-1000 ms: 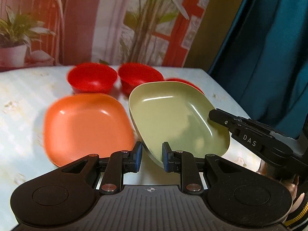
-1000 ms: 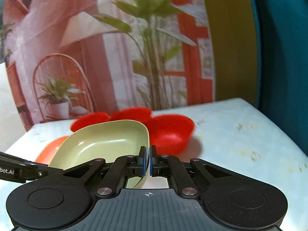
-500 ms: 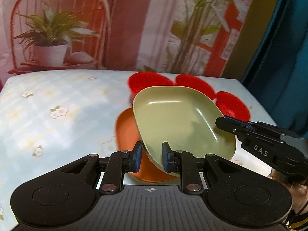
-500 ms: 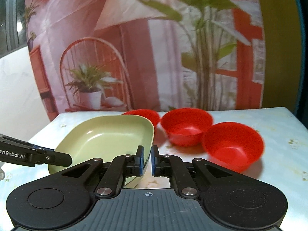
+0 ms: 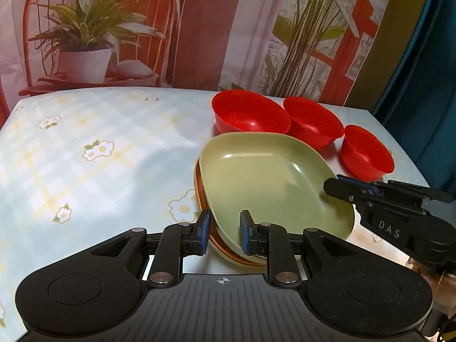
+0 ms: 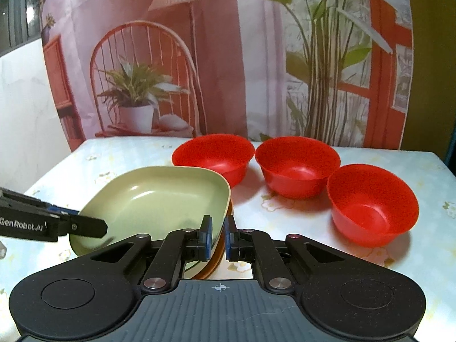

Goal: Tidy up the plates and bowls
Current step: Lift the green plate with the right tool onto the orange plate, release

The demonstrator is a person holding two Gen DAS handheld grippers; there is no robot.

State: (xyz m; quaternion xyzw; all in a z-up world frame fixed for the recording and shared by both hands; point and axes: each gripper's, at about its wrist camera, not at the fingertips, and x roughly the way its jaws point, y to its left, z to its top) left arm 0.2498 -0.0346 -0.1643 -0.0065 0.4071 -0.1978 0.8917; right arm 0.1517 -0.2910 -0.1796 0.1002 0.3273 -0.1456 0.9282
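The shallow square plate of pale green plastic (image 5: 270, 188) lies on top of a square orange plate (image 5: 197, 188), of which only the rim shows under it, on the table with the light checked cloth printed with white flowers (image 5: 99, 148). The left gripper (image 5: 225, 232) is closed on the near rim of the green plate, and its blue pads stand on both sides of the edge. The right gripper (image 6: 218, 232) holds the opposite corner of the same plate, with its fingers nearly together and the thin rim between them. In each wrist view the other gripper reaches in from the side to the plate's edge. Behind the plates stand three round red plastic bowls (image 6: 213, 154) (image 6: 297, 168) (image 6: 370, 202) in a row, upright, near each other and empty. The first bowl is just beside the far edge of the green plate.
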